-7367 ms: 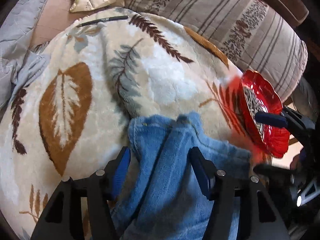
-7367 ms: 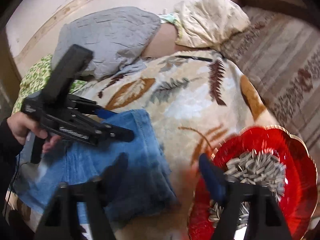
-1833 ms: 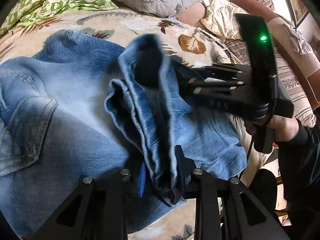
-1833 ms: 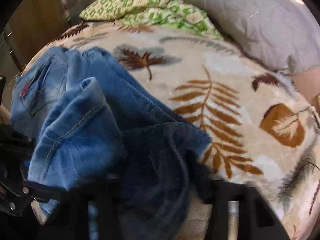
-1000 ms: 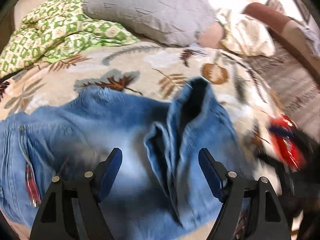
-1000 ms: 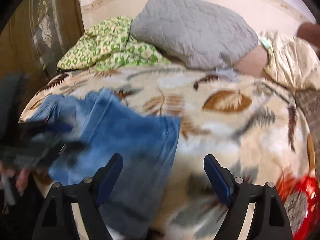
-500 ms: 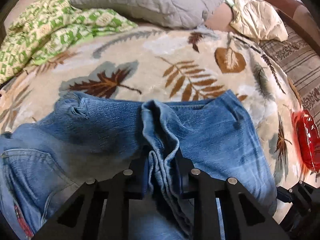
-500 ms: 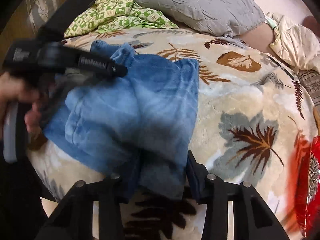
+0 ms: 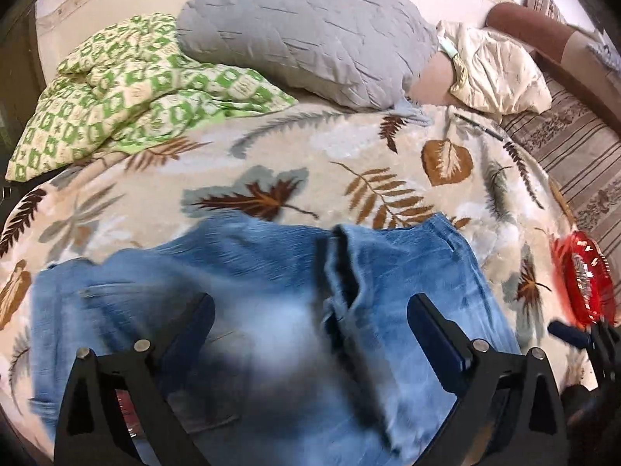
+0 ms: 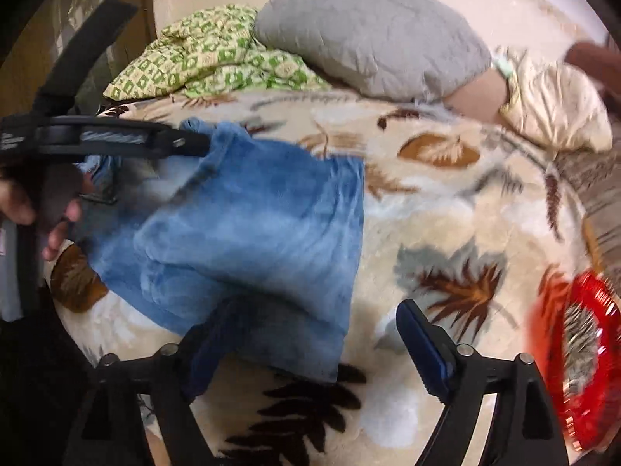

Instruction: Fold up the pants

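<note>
The blue jeans (image 9: pixel 248 303) lie folded over on the leaf-patterned blanket (image 9: pixel 349 163), with a bunched fold (image 9: pixel 341 268) running down their middle. My left gripper (image 9: pixel 310 330) is open and hovers just above the denim, holding nothing. In the right wrist view the jeans (image 10: pixel 252 225) lie at centre left. My right gripper (image 10: pixel 310 338) is open and empty over their near right edge. The left gripper's body (image 10: pixel 104 139) shows there above the far left end of the jeans.
A red glass dish (image 10: pixel 582 349) of seeds sits on the blanket at the right, also in the left wrist view (image 9: pixel 582 275). A grey pillow (image 9: pixel 302 27), a green patterned quilt (image 9: pixel 124 89) and a cream cloth (image 9: pixel 496 73) lie at the back.
Both grippers have opened and let go of the jeans. The denim has dropped flat onto the blanket, and both grippers have pulled back a little.
</note>
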Action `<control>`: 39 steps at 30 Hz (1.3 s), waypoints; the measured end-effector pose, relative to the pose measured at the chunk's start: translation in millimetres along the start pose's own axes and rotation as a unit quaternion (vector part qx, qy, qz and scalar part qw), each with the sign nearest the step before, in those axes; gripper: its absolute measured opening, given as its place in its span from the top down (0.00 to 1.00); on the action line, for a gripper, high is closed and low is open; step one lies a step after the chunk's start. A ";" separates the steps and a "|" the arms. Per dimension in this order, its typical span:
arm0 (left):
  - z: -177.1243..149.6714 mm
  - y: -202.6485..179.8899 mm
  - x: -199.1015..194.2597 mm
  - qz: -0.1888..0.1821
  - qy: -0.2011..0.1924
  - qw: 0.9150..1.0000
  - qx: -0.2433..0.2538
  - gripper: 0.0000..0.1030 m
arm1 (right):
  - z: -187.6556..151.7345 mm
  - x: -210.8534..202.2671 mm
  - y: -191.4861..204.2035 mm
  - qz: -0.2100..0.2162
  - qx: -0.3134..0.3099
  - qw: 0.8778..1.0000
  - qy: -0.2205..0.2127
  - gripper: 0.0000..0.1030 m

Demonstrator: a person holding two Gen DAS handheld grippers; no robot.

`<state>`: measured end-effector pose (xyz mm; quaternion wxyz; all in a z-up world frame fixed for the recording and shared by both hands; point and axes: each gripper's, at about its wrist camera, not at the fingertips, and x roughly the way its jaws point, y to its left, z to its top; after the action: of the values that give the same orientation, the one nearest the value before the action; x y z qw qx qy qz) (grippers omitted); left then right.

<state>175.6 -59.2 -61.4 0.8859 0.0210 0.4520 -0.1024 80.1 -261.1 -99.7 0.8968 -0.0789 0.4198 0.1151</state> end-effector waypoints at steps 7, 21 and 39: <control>-11.8 61.5 -48.5 0.024 -0.007 1.000 -0.010 0.04 | 32.5 -16.4 40.2 -0.001 -0.037 0.999 -0.031 0.13; -52.7 126.2 -85.0 0.044 -0.016 0.999 -0.017 0.04 | 66.3 -24.9 101.5 0.004 -0.047 0.998 -0.047 0.13; -108.5 222.1 -51.3 -0.011 0.060 0.973 -0.222 0.04 | 62.1 -9.8 118.5 0.023 -0.053 0.998 -0.019 0.13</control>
<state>104.4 180.4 -96.5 0.8386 -0.1754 0.5157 -0.0078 87.4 -133.8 -58.0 0.8965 -0.1141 0.3974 0.1594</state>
